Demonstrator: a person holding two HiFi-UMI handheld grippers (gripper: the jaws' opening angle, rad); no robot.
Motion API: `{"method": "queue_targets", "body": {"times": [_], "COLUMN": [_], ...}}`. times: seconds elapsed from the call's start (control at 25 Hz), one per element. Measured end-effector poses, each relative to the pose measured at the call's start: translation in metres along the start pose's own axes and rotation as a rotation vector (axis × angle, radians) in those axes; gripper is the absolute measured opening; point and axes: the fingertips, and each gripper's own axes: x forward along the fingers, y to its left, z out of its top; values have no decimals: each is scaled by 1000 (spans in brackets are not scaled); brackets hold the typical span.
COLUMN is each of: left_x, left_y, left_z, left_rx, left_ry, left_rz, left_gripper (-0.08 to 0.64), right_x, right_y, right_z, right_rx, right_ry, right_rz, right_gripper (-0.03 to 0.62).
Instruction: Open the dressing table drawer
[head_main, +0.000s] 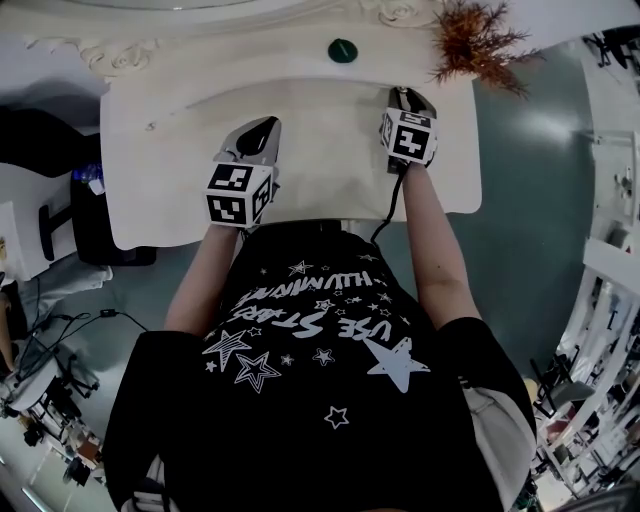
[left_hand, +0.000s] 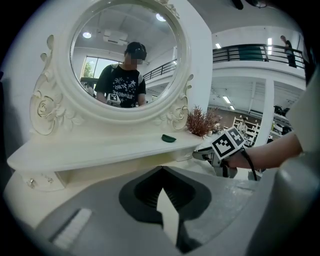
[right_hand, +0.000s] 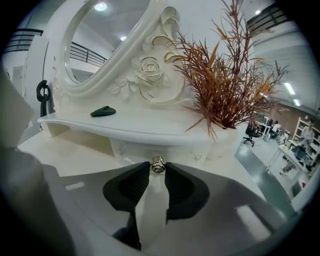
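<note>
The white dressing table (head_main: 330, 170) has a raised shelf under an oval mirror (left_hand: 125, 55). A small drawer (right_hand: 135, 148) sits under the shelf's right end, with a metal knob (right_hand: 157, 165) on its front. My right gripper (right_hand: 157, 171) is shut on that knob, one jaw on each side. In the head view the right gripper (head_main: 405, 96) reaches to the back right of the tabletop. My left gripper (head_main: 262, 127) hovers over the middle of the tabletop. Seen from the left gripper view, the left gripper (left_hand: 161, 170) is shut with nothing held. The drawer looks closed.
A green dish-like object (right_hand: 103, 111) lies on the shelf. A dried reddish plant (right_hand: 225, 85) stands at the shelf's right end, just above the drawer. Another small drawer (left_hand: 42, 179) sits under the shelf's left end. A person is reflected in the mirror.
</note>
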Motion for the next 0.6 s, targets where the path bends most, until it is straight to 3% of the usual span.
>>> {"method": "queue_targets", "body": {"times": [0.6], "left_x": [-4], "left_y": [-1], "left_z": [-1], "left_rx": [4], "left_ry": [0], "left_rz": [13], "left_gripper": [2], "right_x": [-7], "right_y": [-1], "right_z": [-5], "right_rx": [-1], "right_ry": [8], "right_rz": [-5], "right_gripper": [124]}}
